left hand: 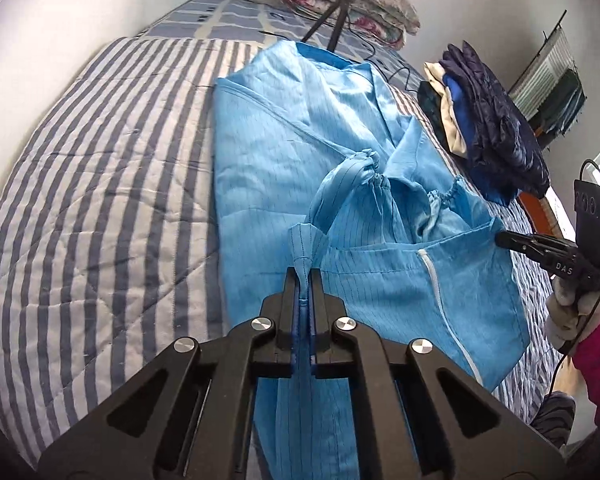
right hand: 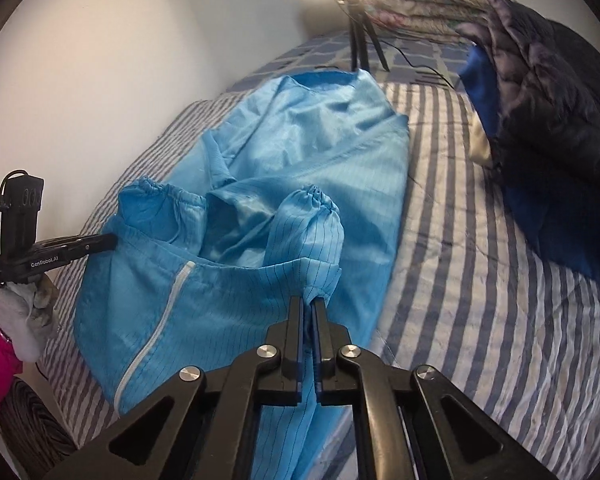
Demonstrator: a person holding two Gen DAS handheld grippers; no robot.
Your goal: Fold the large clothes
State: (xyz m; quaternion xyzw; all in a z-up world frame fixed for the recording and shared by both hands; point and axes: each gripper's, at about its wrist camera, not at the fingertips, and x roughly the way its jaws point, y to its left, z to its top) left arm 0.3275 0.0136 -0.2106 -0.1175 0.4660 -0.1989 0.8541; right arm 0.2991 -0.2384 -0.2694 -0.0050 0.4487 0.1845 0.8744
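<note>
With both sleeves already laid across its body, the long light-blue pinstriped coat with a white zip [left hand: 284,152] lies narrowed on the striped quilt [left hand: 100,184]; folding hem toward collar remains. The left gripper [left hand: 303,276] and right gripper [right hand: 308,306], each clamped shut, pinch opposite hem corners.

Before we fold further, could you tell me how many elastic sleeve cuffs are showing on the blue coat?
2. One cuff lies gathered near the coat's middle; the other cuff lies farther over, near the left gripper. None seems hidden.
</note>
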